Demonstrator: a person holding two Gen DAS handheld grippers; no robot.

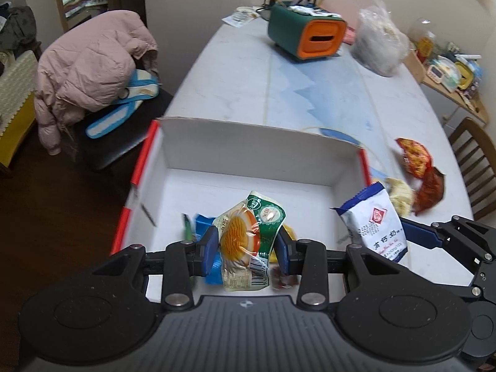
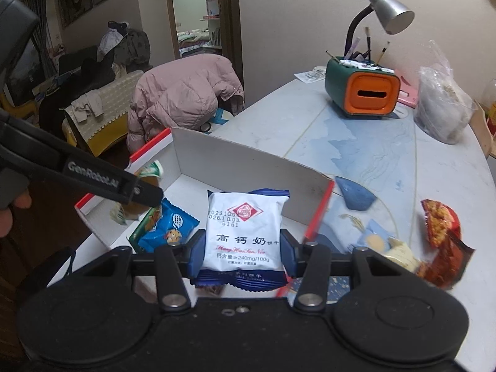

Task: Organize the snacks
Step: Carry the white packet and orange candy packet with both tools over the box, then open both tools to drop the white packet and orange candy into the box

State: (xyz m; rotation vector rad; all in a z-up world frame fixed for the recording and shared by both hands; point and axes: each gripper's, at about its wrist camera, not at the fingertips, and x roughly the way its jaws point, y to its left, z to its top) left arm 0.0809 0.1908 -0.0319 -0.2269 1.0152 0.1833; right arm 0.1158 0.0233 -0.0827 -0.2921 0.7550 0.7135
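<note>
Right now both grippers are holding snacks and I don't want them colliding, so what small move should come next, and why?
Probably open the left gripper first: its green-and-orange packet already hangs over the white box floor, above other snacks. The right gripper, holding the white biscuit pack, sits near the box's right wall and can follow.

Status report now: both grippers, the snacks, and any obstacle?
Left gripper shut on green-orange snack pack, over white box. Right gripper shut on white biscuit pack. Red packs on table. No obstacle visible.
</note>
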